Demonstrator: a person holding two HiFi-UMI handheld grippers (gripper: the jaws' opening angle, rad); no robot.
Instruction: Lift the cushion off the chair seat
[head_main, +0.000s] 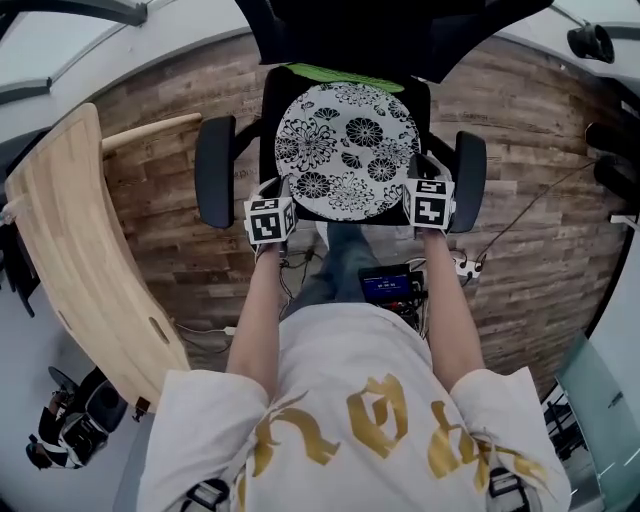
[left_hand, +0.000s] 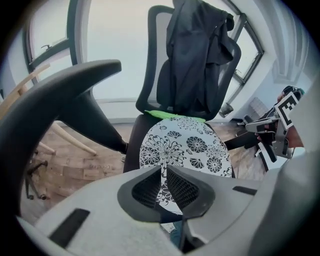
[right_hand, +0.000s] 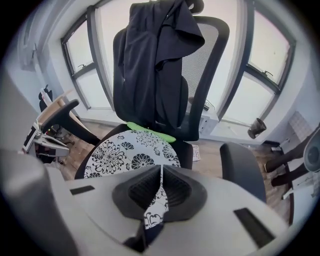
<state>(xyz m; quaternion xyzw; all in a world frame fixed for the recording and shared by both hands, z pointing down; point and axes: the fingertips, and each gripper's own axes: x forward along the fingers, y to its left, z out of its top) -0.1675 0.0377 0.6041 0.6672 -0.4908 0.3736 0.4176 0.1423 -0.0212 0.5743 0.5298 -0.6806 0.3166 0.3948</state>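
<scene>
**Wood-plank office floor: cushion clamped at both front corners over the chair seat**

Wood-plank flooring (head_main: 530, 200) surrounds a black office chair (right_hand: 210, 55) that stands in front of tall windows (right_hand: 260, 95). A dark jacket (left_hand: 200, 55) hangs over the mesh backrest. A curved pale plywood panel (head_main: 70, 250) stands on the floor to the left of the chair.

**Task item.** The round white cushion with black floral print (head_main: 345, 150) lies over the black seat (head_main: 270, 130), between the two padded armrests (head_main: 214, 170). Its rear edge sits beside a bright green strip (head_main: 345, 75) at the back of the seat. Its front edge faces the person. No view shows whether its underside touches the seat.

**Left gripper.** The left gripper (left_hand: 164, 185) is at the cushion's front-left edge, just inside the left armrest. Its jaws are closed together with the printed fabric pinched between the ribbed pads.

**Right gripper.** The right gripper (right_hand: 160, 192) is at the cushion's front-right edge, beside the right armrest (head_main: 470, 180). Its jaws are pressed together on a fold of the same fabric, which shows above and below the pads.

Both grippers point steeply downward, with the person's forearms extended on either side of the seat front.
</scene>
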